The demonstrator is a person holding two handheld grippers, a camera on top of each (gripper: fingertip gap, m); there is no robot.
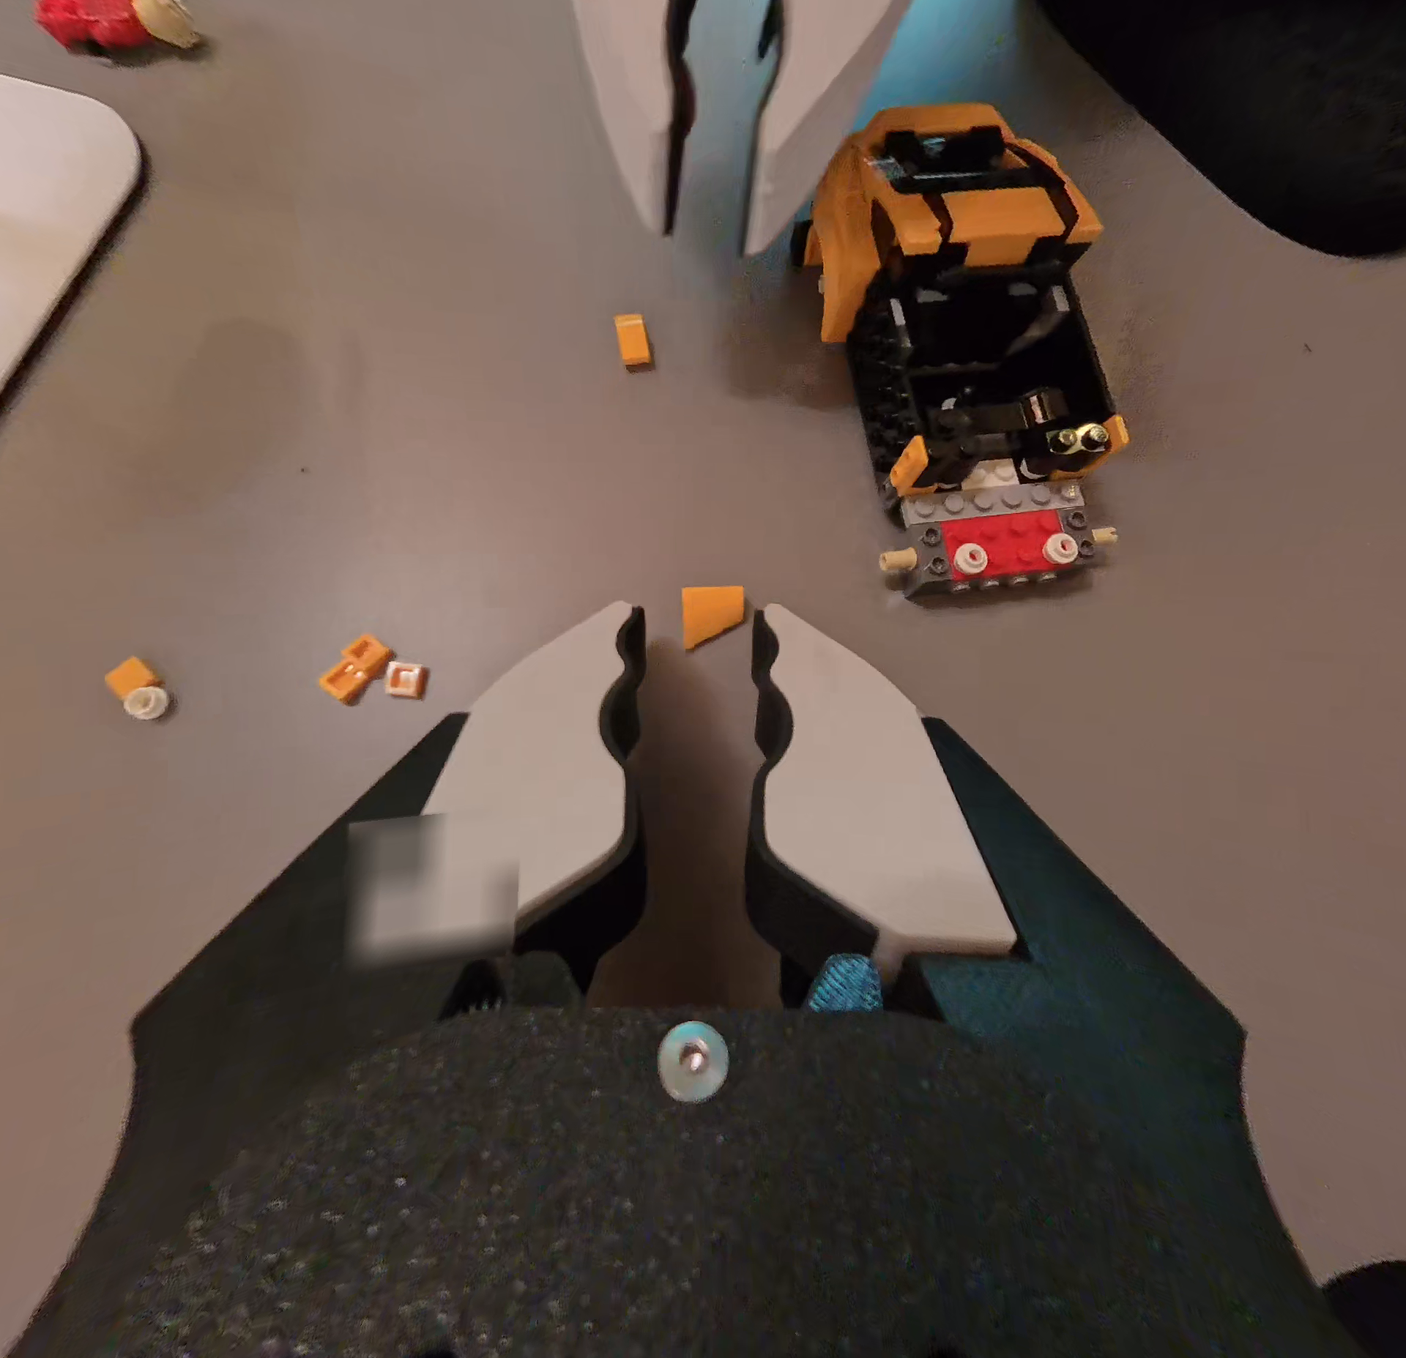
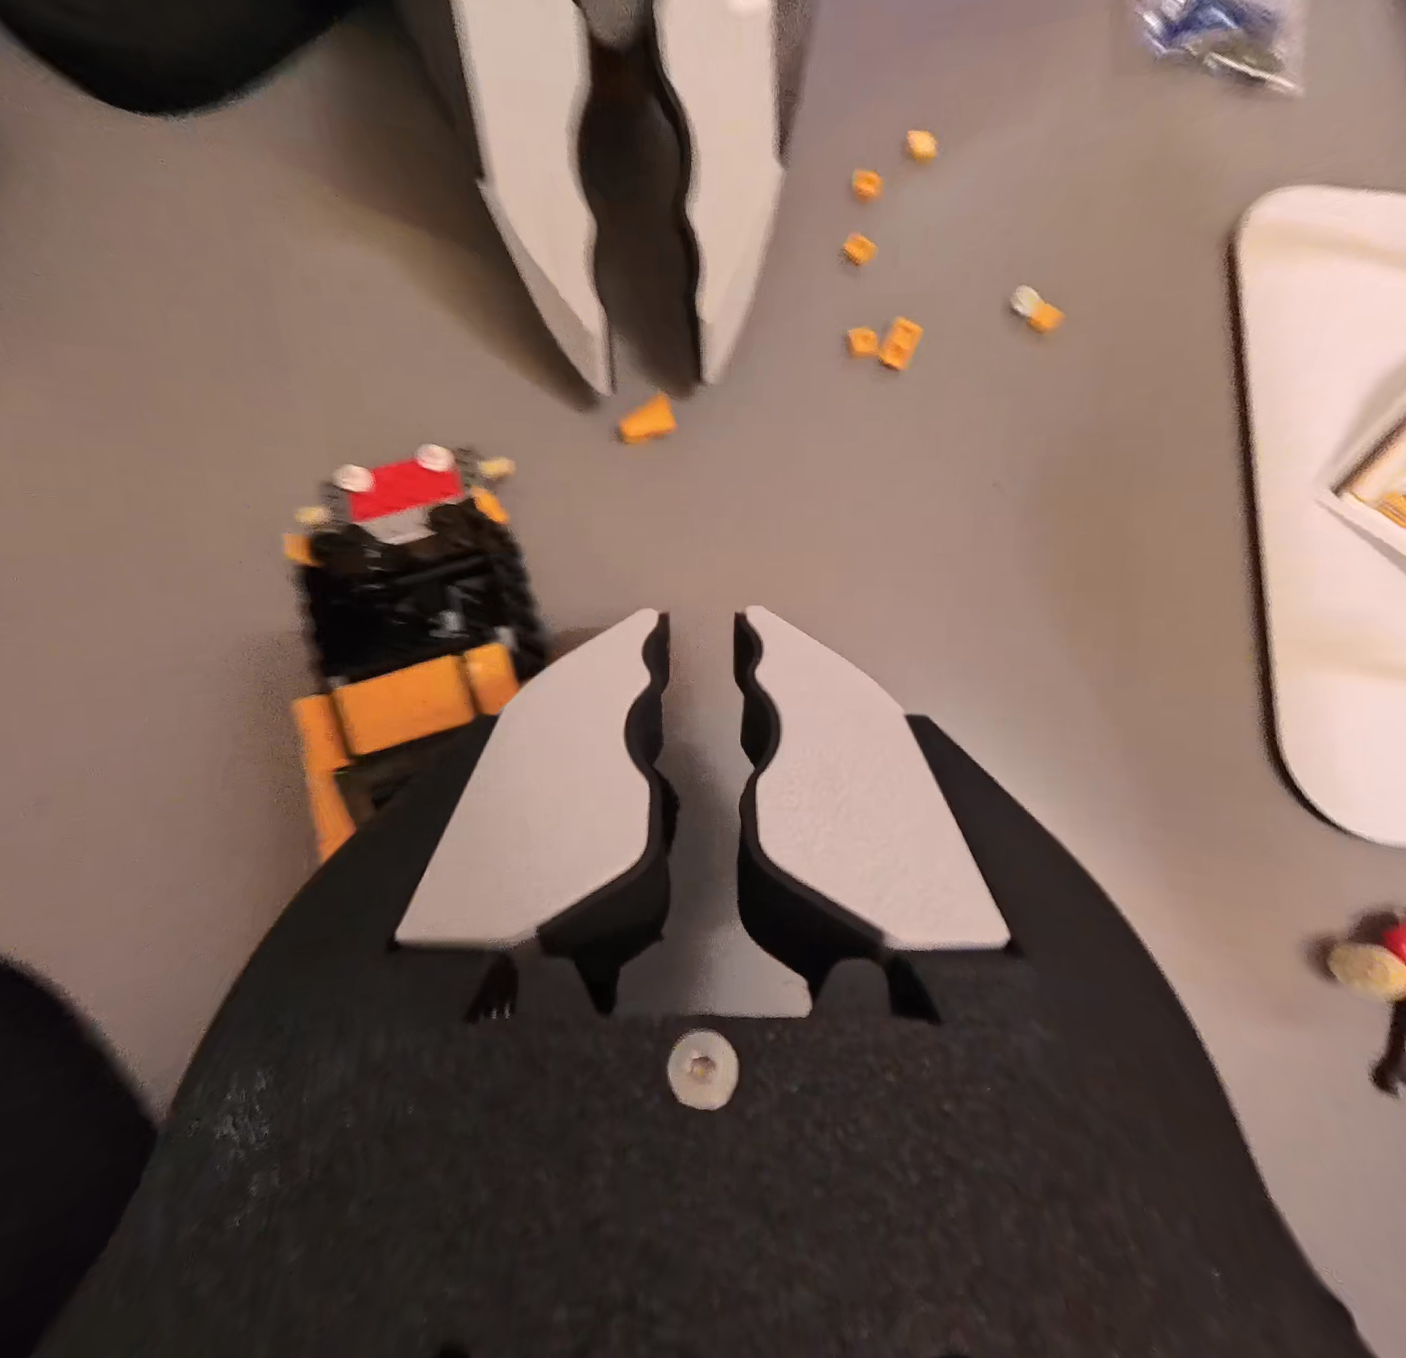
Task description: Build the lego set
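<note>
Left wrist view: the left tongs (image 1: 698, 622) are held partly open, low over the grey table (image 1: 456, 447). A small orange wedge brick (image 1: 709, 614) lies on the table just at their tips. Gaps can be seen on both sides of it, so it is not gripped. It is judged that a pick-up of this brick is at hand, and that the tips would have to be brought in around it and pressed shut.

The right tongs (image 2: 701, 625) are a little open too, and nothing is held in them. They are seen just beside a half-built toy car (image 2: 411, 637) made of orange and black bricks, with a red plate at one end.

More loose orange bricks (image 1: 365, 667) are scattered to one side, well apart from the wedge. An orange tile (image 1: 633, 339) lies on its own farther off. A white tray (image 2: 1339, 561) is seen at the table's edge, and a small red figure (image 1: 99, 7) lies far away. A clear bag of parts (image 2: 1217, 21) is near the far corner. Nothing is seen in the way of the wedge.
</note>
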